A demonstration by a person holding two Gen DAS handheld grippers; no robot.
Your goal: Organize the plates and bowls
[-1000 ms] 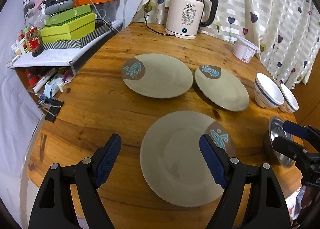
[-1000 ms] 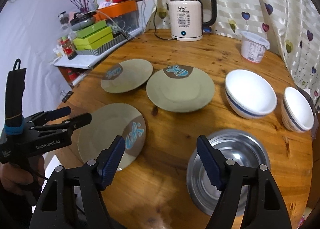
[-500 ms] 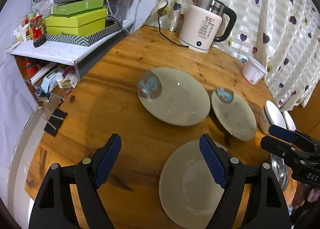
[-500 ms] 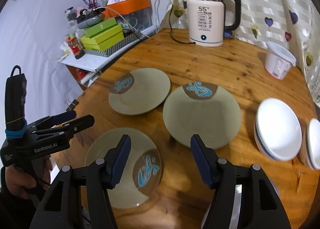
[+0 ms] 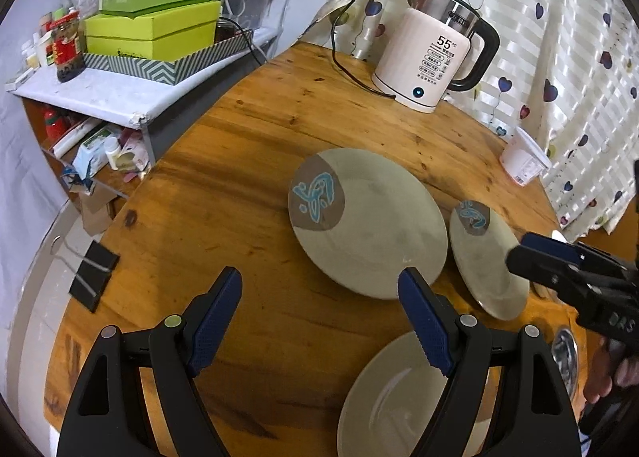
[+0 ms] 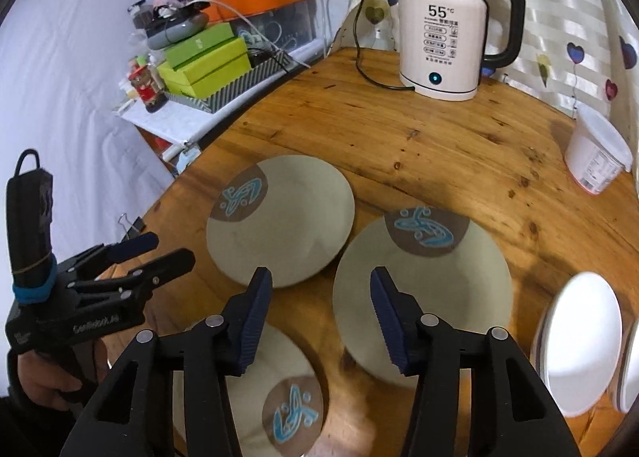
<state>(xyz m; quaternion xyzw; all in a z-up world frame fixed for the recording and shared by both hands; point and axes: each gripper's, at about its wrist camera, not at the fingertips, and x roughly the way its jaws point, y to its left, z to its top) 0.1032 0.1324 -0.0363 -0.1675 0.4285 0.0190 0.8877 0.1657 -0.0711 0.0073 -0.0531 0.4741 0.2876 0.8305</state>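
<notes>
Three grey-green plates (image 6: 279, 221), each bearing a brown-and-blue emblem.

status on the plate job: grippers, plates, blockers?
Left gripper open, empty, over bare table. Right gripper open, empty, above plates. Three plates unstacked, flat. White bowls at right. No blockers visible.

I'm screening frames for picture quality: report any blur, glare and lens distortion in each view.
Left wrist view: strong fisheye bending, dark corners; the kettle is sharp, the near plate carries a soft glare streak. Right wrist view: same bending; the nearest plate and the white bowl are smeared by motion blur, while the kettle reads crisply.
</notes>
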